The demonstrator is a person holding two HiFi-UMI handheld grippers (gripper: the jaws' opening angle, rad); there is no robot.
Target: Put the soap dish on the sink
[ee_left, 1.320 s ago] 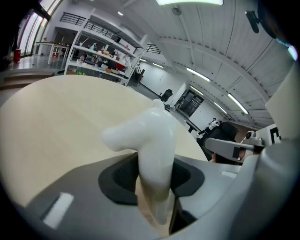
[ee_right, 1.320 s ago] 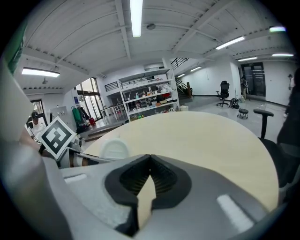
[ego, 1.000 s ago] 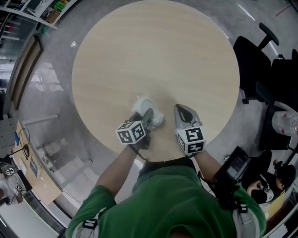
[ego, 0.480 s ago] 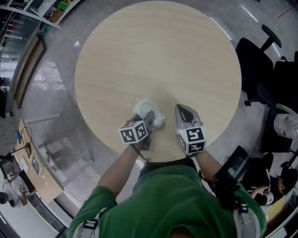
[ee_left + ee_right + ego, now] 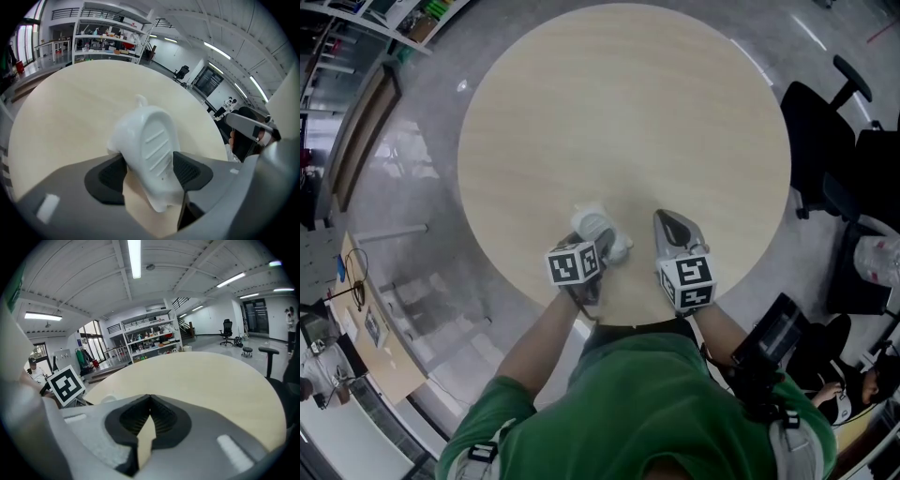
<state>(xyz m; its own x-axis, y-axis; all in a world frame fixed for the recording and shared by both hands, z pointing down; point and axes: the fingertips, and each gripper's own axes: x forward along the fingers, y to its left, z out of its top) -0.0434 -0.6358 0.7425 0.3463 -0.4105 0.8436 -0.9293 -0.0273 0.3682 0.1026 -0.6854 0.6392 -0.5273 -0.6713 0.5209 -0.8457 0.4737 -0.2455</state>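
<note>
**Left jaws open up around the soap dish**

From above, the round table [image 5: 628, 112] fills the picture. The white soap dish [image 5: 592, 223] lies on it at about 7 o'clock from the middle, near the edge by the person. The left gripper [image 5: 598, 239] points at it, but its marker cube [image 5: 578, 264] hides the jaws in the head view.

The left gripper view shows more. The dish has raised lines on it and sits right between the two black pads [image 5: 108, 176]. The jaws are apart and have just been opening. The pads are very close to the dish's sides, and I cannot tell if they touch.

The right gripper [image 5: 673, 225] lies over the table at about 5 o'clock, just beside the left one. Its own view shows its jaws together with nothing in them. That view also catches the left cube at 9 o'clock.

Black chairs [image 5: 825, 122] stand off the table at 3 o'clock.

Since a second ago, the left cube has slid a bit nearer to the right cube [image 5: 686, 281]. The right gripper has stayed where it was.
</note>
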